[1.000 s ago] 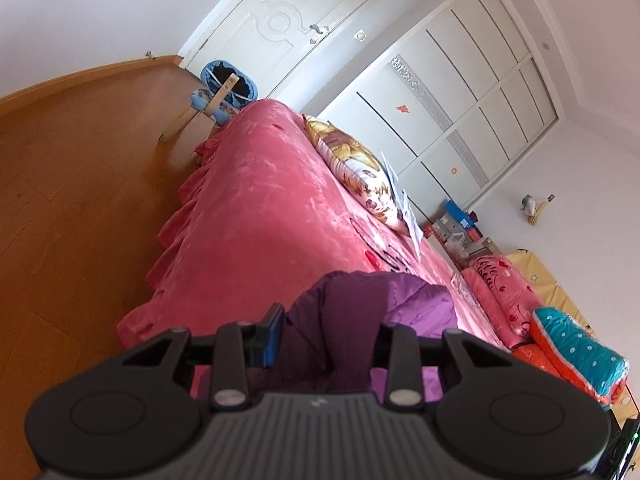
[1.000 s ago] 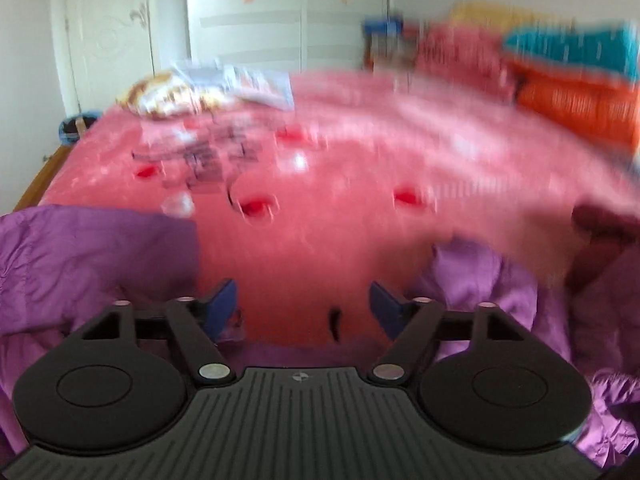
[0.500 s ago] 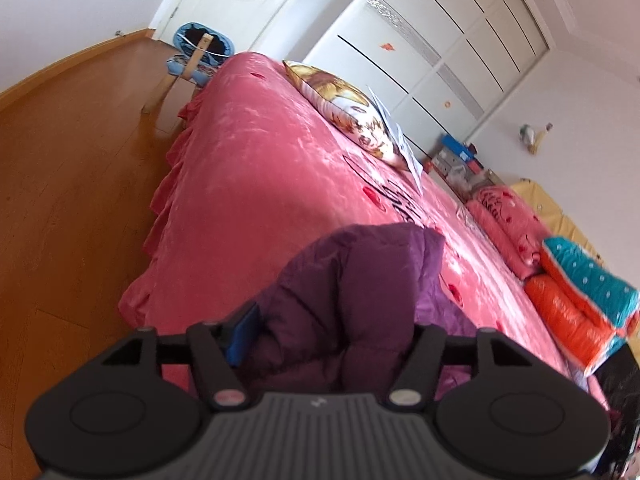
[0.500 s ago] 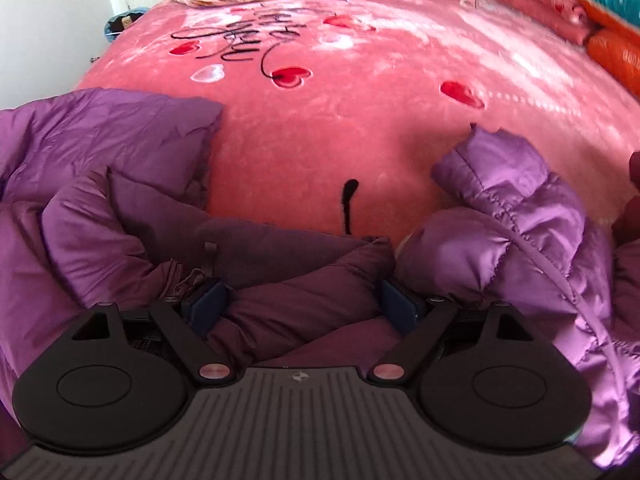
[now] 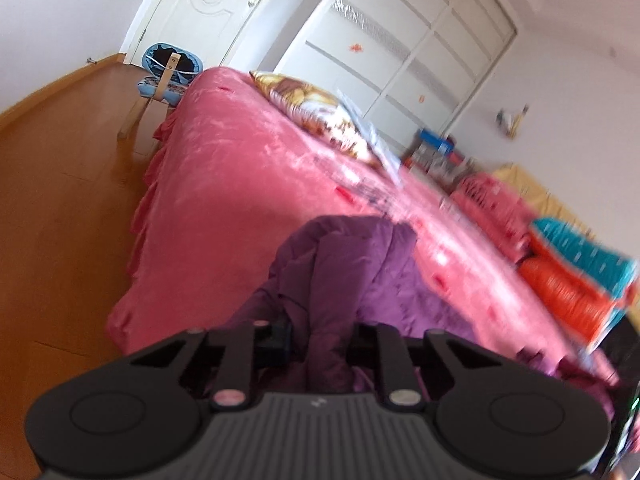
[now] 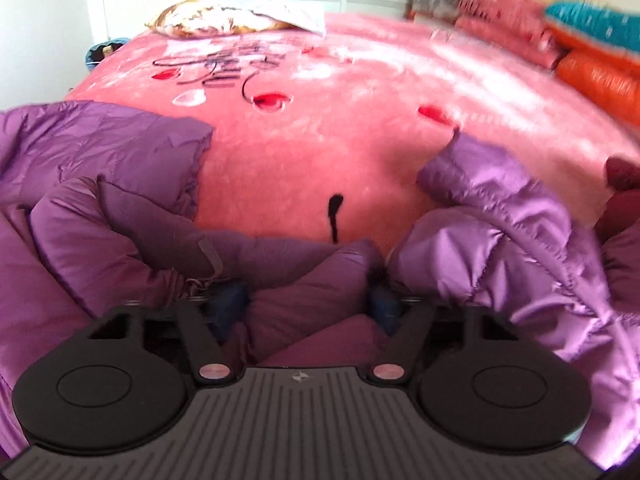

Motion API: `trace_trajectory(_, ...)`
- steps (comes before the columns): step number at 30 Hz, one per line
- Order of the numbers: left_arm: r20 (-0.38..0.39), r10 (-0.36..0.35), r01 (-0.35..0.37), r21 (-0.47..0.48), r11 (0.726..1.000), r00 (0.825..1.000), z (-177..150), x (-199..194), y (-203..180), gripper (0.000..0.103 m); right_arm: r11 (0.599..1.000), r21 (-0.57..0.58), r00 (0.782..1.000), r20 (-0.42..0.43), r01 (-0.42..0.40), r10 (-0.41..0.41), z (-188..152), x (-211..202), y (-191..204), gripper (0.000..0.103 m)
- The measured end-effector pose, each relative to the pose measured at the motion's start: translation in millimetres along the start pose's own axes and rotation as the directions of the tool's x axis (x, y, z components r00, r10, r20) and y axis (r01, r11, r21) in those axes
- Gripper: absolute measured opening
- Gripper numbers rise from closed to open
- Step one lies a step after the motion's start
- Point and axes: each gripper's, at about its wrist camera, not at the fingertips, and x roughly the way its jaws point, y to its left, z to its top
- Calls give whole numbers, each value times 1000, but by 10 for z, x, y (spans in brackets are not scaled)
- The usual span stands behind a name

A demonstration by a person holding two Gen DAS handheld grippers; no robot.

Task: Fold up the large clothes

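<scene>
Puffy purple quilted jacket [image 6: 500, 216]: left gripper [image 5: 316, 336] just pinched a fold tight, right gripper [image 6: 308, 300] closing on another; lift's probably next.

Black ribbed gripper [image 6: 310, 304] bodies — blue pads, silver screws.

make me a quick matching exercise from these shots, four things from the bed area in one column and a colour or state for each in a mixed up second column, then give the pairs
Column one:
1. puffer jacket
2. bedspread
3. left tool
4. pillow

Column two:
A. pink with red hearts
B. purple and quilted, crumpled at the near edge of the bed
C. gold patterned, at the far end of the bed
D. closed on a fold of purple fabric

Pairs: 1-B, 2-A, 3-D, 4-C
</scene>
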Motion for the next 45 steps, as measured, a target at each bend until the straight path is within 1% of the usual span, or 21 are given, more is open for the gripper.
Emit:
trace_trajectory(2,39,-45,46,-32,998,998,37,-12,12,15,999,-26,998,44,46,-45,17,-30,58,45)
trace_trajectory(5,116,-120,130,-78,988,986,108,-52,59,15,987,-73,982,134,141,-130,94,-78,171,32)
trace_trajectory(8,209,-166,191,-108,976,964,187,-111,96,15,967,-105,949,244,232,-201,223,-117,289,27)
trace_trajectory(12,323,-188,241,-130,962,927,287,-179,153,15,958,-53,899,363,283,-245,496,-119,307,26)
trace_trajectory(14,342,-158,222,-158,962,926,306,-135,195,15,951,-37,874,406,307,-266,628,-53,318,26)
trace_trajectory(15,338,-130,201,-186,962,932,314,-86,237,16,950,-24,869,414,310,-273,692,15,316,26)
trace_trajectory(18,276,7,72,-276,958,961,270,92,372,18,940,-15,854,423,341,-303,806,268,355,26)
trace_trajectory(20,223,64,6,-301,953,973,246,192,420,22,932,-24,857,404,361,-321,822,456,393,26)
trace_trajectory(21,197,87,-27,-292,956,977,245,225,407,23,932,-26,866,381,361,-324,820,566,413,27)
trace_trajectory(23,186,105,-55,-256,965,977,259,237,401,31,929,-50,887,321,366,-332,792,737,441,33)
trace_trajectory(25,176,122,-75,-251,965,977,259,225,422,37,931,-53,903,271,360,-334,763,869,454,37)
trace_trajectory(27,165,126,-79,-267,960,978,270,209,472,42,933,-38,903,266,358,-336,729,834,450,51)
trace_trajectory(28,161,131,-84,-270,959,978,283,187,492,45,935,-23,903,271,353,-334,734,787,429,73)
trace_trajectory(29,162,131,-84,-269,959,978,297,159,498,47,944,-8,907,280,331,-316,737,713,397,89)
trace_trajectory(31,171,137,-91,-256,963,976,330,64,519,50,957,17,911,301,290,-281,747,555,360,97)
trace_trajectory(34,195,157,-113,-220,969,968,345,-91,507,57,965,71,909,323,254,-263,764,237,279,99)
trace_trajectory(37,196,213,-167,-225,960,957,344,-185,518,59,970,139,911,337,202,-238,633,-174,176,103)
trace_trajectory(39,185,257,-202,-273,941,949,301,-243,564,59,966,166,904,351,199,-247,484,-436,114,103)
trace_trajectory(40,179,280,-219,-299,929,943,272,-274,587,63,964,182,902,353,193,-247,397,-557,70,103)
trace_trajectory(42,160,325,-252,-359,899,932,187,-346,648,66,957,222,902,348,187,-257,180,-784,-16,103)
trace_trajectory(45,109,366,-288,-429,856,924,38,-449,771,69,938,293,907,318,184,-277,-197,-1059,-128,103)
